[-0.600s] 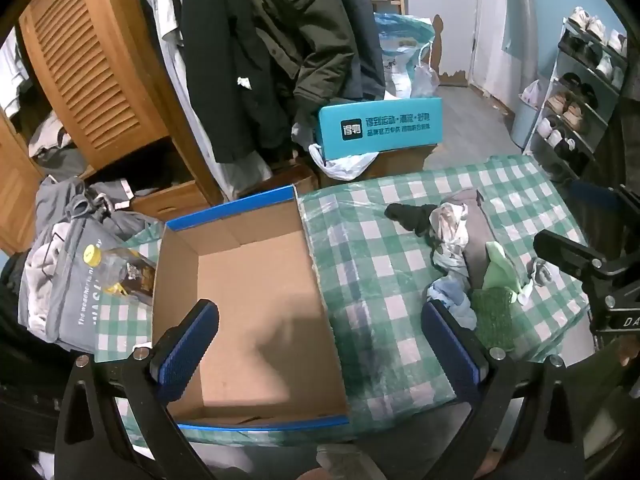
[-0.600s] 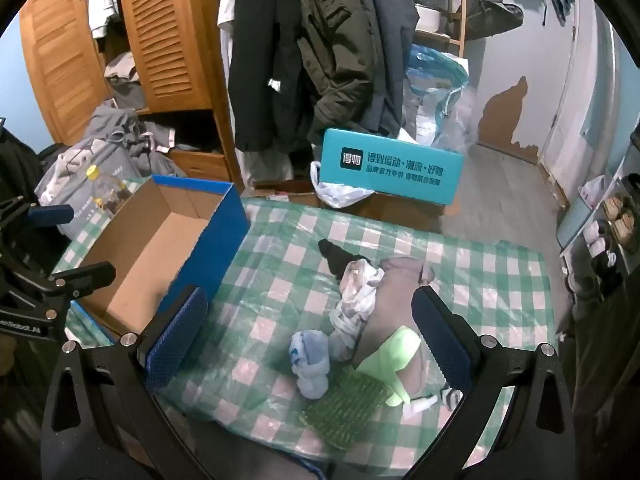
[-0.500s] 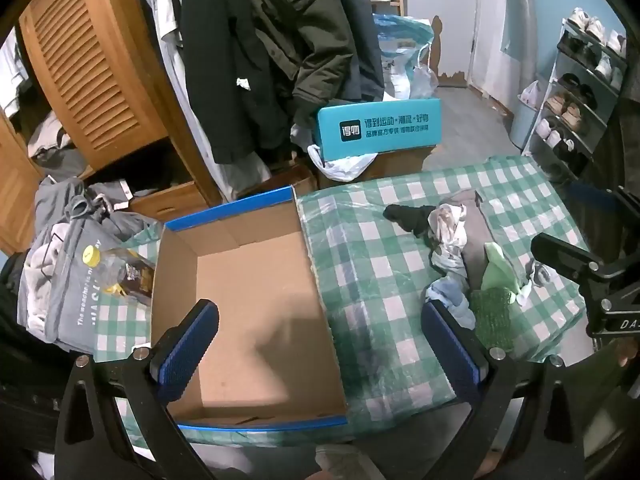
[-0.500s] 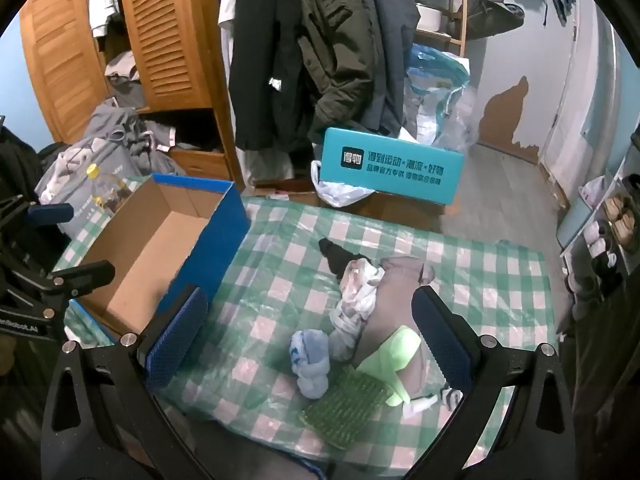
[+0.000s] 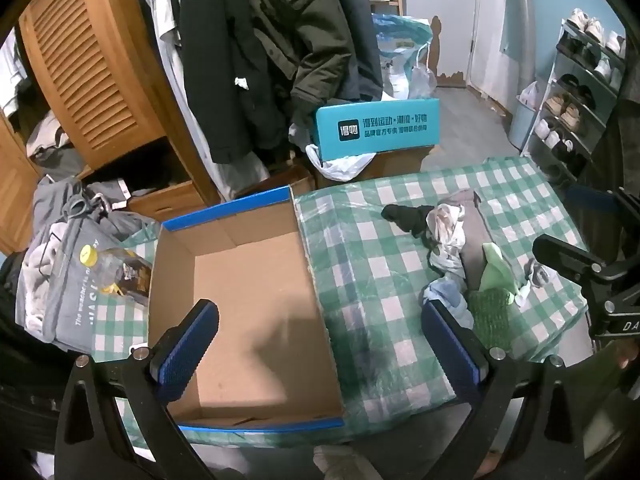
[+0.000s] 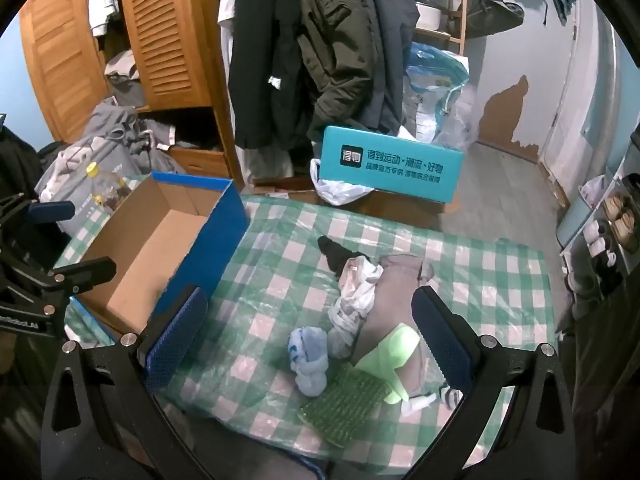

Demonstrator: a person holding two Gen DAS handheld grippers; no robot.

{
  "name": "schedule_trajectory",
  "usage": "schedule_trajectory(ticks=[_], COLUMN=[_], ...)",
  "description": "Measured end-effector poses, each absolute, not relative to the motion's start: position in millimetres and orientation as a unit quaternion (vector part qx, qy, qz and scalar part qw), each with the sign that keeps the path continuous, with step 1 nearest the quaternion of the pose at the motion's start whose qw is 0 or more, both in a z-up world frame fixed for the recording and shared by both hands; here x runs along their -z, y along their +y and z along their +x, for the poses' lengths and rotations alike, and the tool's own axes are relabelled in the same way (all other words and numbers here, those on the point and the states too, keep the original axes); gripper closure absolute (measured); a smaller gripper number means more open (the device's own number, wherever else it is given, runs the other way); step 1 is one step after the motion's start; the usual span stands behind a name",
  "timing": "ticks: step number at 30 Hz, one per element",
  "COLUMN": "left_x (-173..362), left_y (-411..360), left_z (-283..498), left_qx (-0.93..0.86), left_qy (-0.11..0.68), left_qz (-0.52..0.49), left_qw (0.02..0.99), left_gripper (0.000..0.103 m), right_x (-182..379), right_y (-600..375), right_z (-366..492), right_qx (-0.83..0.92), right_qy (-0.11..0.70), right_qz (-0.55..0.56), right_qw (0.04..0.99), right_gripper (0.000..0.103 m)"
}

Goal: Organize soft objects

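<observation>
A pile of soft things lies on the green-checked table [image 6: 280,264]: a black sock [image 6: 334,252], a white patterned cloth [image 6: 354,296], a grey cloth [image 6: 394,292], a light-blue rolled sock [image 6: 308,360], a light-green cloth [image 6: 390,354] and a dark-green knit piece [image 6: 346,402]. An empty blue cardboard box [image 5: 248,304] stands left of the pile; it also shows in the right wrist view [image 6: 160,248]. My left gripper [image 5: 316,344] is open above the box's near edge. My right gripper [image 6: 308,336] is open above the pile, holding nothing.
A bottle with a yellow cap [image 5: 112,268] lies left of the box, beside a grey garment [image 5: 60,280]. A teal box [image 6: 390,164] stands behind the table. Coats hang on a wooden wardrobe [image 6: 168,40]. A shoe rack [image 5: 580,92] is on the right.
Almost nothing moved; both views have shifted very slightly. Both grippers stay open and empty.
</observation>
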State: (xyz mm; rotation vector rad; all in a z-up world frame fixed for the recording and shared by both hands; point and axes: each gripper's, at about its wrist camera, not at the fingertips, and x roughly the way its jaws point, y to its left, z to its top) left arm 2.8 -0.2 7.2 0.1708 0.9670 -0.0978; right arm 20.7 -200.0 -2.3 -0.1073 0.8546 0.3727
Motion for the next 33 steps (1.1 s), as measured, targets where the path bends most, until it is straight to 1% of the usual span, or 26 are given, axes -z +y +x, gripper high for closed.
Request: schedule_trajectory(ticks=[8, 33], left_x=[4.3, 3.6], left_y=[-2.7, -3.0], left_z=[-2.8, -3.3], left_qx=[0.053, 0.051], left_qy=[0.462, 0.462], left_qz=[0.082, 0.081], left_qw=[0.882, 0.882], left_gripper=[0.001, 0.001], right_x=[2.1, 0.6], right_y=[-199.4, -200.8], right_z=[20.2, 19.3], right_qx=[-0.178, -0.178], right_qy=[0.412, 0.413], right_qz=[-0.053, -0.053], right_qw=[0.892, 0.892], right_gripper=[0.002, 0.002])
